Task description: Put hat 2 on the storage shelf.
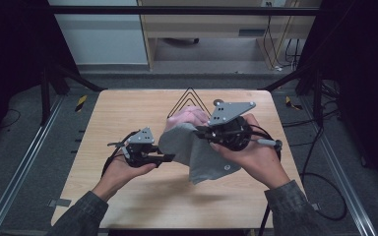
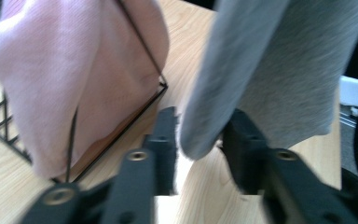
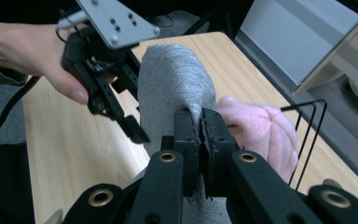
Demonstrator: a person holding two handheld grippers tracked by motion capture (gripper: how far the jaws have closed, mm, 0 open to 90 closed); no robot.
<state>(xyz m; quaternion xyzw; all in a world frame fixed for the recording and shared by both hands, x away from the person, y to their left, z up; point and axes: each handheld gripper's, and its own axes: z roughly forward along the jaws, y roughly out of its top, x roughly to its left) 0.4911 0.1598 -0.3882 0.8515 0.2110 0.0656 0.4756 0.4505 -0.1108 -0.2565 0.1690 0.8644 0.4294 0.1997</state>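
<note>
My right gripper (image 3: 200, 122) is clamped on the grey cloth (image 1: 197, 152); my left gripper (image 2: 200, 135) straddles its hanging edge without pressing. It looks soft and light, best pinched at the hem.

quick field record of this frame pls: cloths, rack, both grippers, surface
held item: grey cloth, lifted off the table, hanging
right gripper: shut on grey cloth's upper edge
left gripper: jaws either side of a grey cloth fold, a gap on one side; not yet clamped
other cloth: pink cloth, draped on the wire rack
rack position: far middle of table, behind the grey cloth
surface: wooden table
</note>
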